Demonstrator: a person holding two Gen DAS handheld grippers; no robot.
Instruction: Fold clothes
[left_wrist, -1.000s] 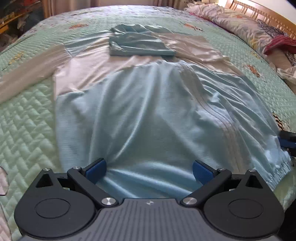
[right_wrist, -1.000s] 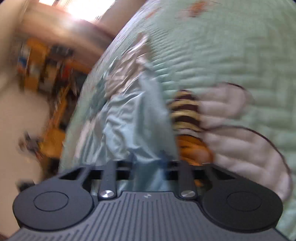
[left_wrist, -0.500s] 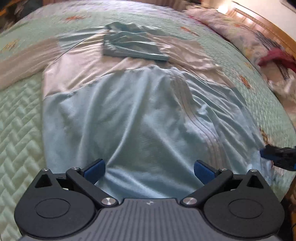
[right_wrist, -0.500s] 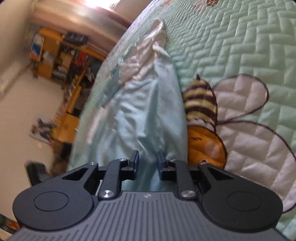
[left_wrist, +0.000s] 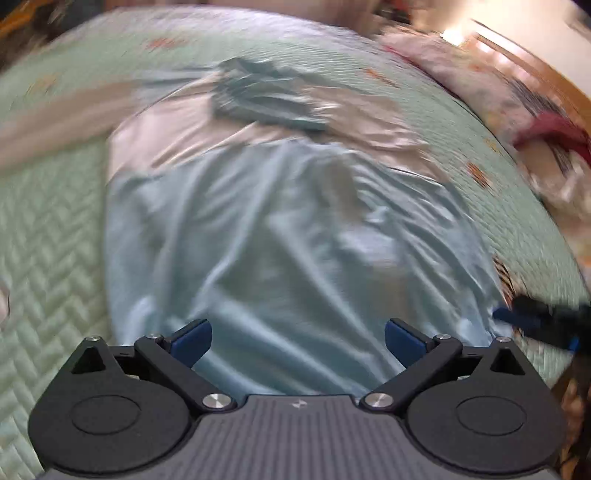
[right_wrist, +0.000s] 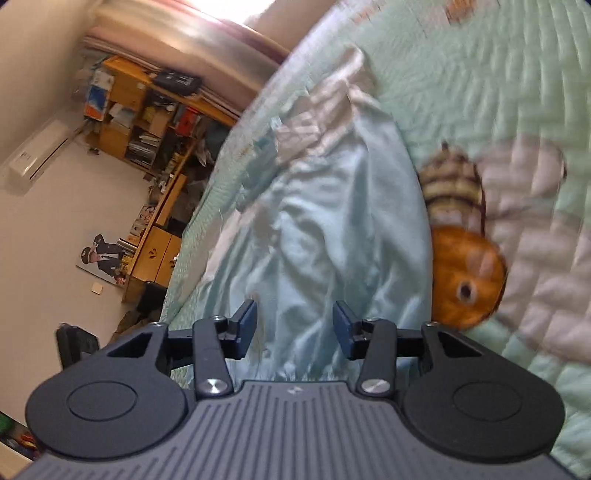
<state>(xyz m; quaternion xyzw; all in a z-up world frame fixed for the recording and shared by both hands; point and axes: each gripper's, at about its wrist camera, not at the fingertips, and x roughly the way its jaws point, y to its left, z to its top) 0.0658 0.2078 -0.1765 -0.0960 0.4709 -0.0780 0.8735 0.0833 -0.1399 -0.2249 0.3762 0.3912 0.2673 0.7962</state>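
Both grippers hang over the light blue soft top (left_wrist: 280, 236) on the bed.
Left gripper (left_wrist: 298, 338) jaws are wide; right gripper (right_wrist: 294, 325) jaws are opening, cloth between them unpinched. Grab the hem evenly.

Light-blue and white garment (left_wrist: 280, 229) lies spread, wrinkled, on quilt.

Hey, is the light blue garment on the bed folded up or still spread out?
Spread out. The light blue garment lies flat and wrinkled across the green quilt, sleeves out to the sides, only its hood folded.
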